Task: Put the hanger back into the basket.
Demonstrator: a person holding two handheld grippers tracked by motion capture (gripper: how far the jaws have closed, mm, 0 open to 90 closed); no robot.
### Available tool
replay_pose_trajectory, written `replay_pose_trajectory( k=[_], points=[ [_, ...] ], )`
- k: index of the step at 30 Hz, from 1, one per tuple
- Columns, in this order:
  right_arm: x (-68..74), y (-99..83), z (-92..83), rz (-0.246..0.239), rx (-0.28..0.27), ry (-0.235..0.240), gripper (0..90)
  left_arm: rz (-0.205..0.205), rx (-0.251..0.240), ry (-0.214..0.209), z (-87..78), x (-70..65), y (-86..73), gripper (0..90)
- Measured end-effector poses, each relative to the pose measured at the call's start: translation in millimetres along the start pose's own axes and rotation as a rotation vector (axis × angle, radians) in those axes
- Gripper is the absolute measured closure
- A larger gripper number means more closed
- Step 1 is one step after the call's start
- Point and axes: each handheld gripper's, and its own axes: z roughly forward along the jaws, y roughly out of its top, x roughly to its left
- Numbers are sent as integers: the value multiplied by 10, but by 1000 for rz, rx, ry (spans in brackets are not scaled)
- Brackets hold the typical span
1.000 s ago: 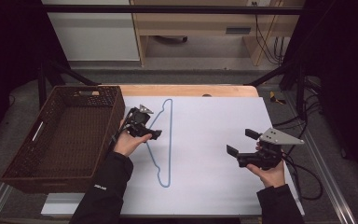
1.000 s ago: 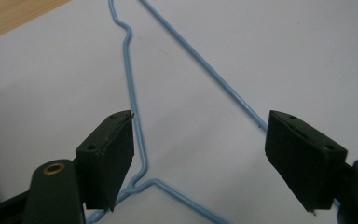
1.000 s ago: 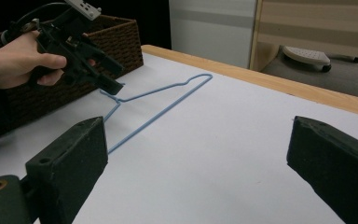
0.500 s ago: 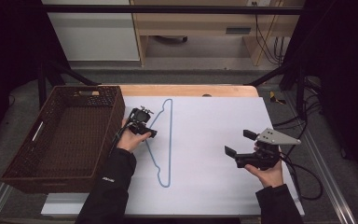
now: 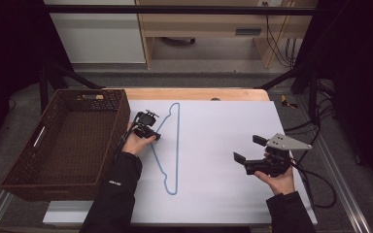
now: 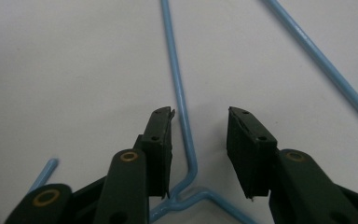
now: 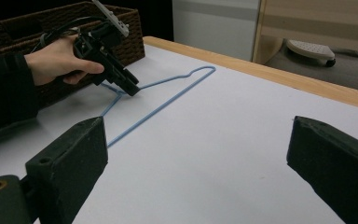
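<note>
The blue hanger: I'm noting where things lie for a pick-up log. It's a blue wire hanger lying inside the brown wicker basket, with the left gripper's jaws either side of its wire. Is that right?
Not quite. The blue wire hanger lies flat on the white table surface, beside the brown wicker basket, not in it, as the high view shows. The left gripper does have its jaws either side of the wire.

Left gripper (image 5: 151, 131) is down on the blue hanger (image 5: 177, 145), left of frame centre, at the hanger's left wire; its fingers have just been closing, contact too small to tell. Right gripper (image 5: 248, 148) sits lower right above the white surface (image 5: 223, 131), fingers apart, well clear of hanger. Brown basket (image 5: 14, 179) at left.
</note>
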Motion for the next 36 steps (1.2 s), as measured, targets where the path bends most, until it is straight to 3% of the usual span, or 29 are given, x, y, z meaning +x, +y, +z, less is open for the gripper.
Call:
replay_pose_trajectory(
  k=[6,16,19,23,31,36],
  points=[
    [5,-5,13,5,6,-2,54,34,13,10,12,-41,8,678],
    [3,-3,12,7,4,2,55,14,38,7,14,-77,41,799],
    [3,-4,13,5,4,5,55,30,69,25,16,-110,83,853],
    [2,-1,6,9,3,6,54,39,89,42,24,-141,117,857],
    [-1,1,0,12,3,11,55,18,91,16,27,-99,120,838],
    [0,4,1,17,0,13,56,-21,96,-13,31,-64,121,834]
  ],
)
